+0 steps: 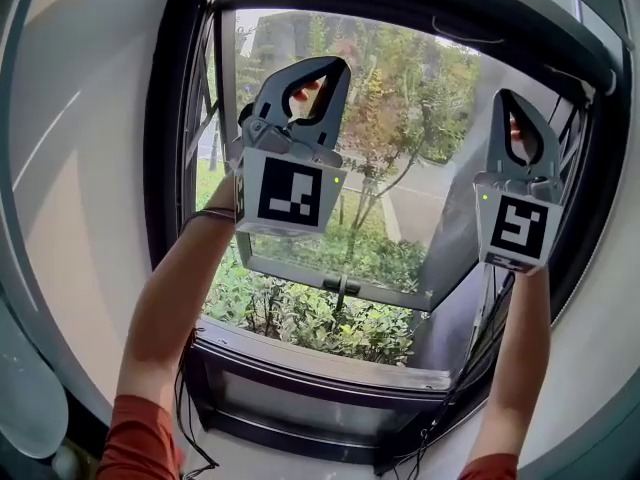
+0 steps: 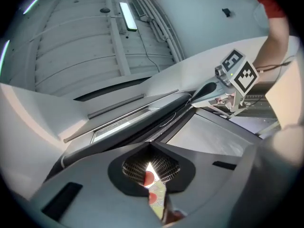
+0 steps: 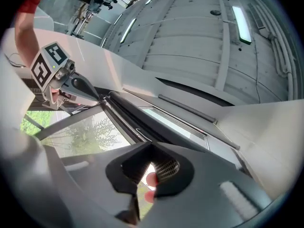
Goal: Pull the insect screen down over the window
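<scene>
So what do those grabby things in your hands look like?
Both are grey plastic. The left gripper and right gripper each have curved fingers forming a teardrop loop, and a white cube with black square markers. Thin black cables hang below. The sleeves are orange-red.

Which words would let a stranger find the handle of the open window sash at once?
Start from the dark-framed window in the pale wall and find its glass sash, swung outward toward the green garden. Follow the sash's grey bottom rail to its middle: there sits the small handle, the only dark fitting that breaks that plain rail.
</scene>
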